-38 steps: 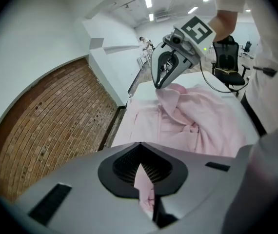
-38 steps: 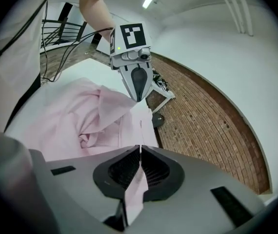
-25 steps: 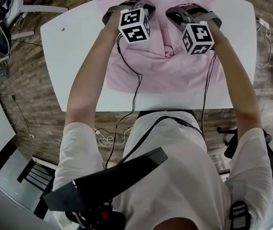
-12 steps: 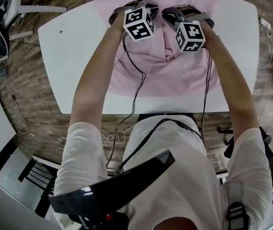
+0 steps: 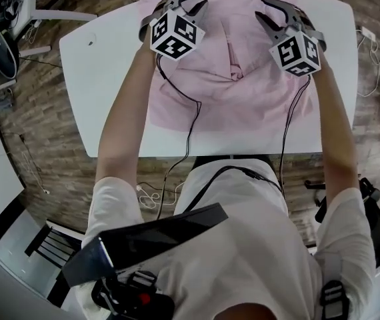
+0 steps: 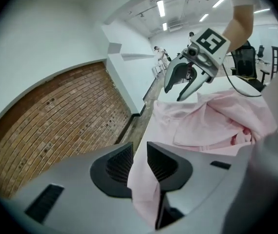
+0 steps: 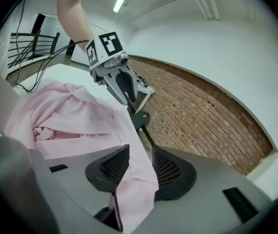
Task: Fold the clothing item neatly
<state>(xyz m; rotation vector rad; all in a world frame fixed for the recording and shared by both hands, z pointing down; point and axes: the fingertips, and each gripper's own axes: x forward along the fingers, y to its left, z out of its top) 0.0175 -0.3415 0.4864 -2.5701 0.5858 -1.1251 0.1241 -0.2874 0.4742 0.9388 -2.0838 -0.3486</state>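
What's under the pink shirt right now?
The white table lies under the pink shirt; bare tabletop shows beside it. Anything between cloth and tabletop is covered.

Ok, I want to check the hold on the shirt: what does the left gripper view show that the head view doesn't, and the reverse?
Only the left gripper view: the left gripper's jaws standing apart, having just been opening, with a fold of the pink shirt lying between them, and a brick wall. Only the head view: the white table's full outline and the person's arms. Both: the shirt, bunched at its middle, and the right gripper at the shirt's far edge.
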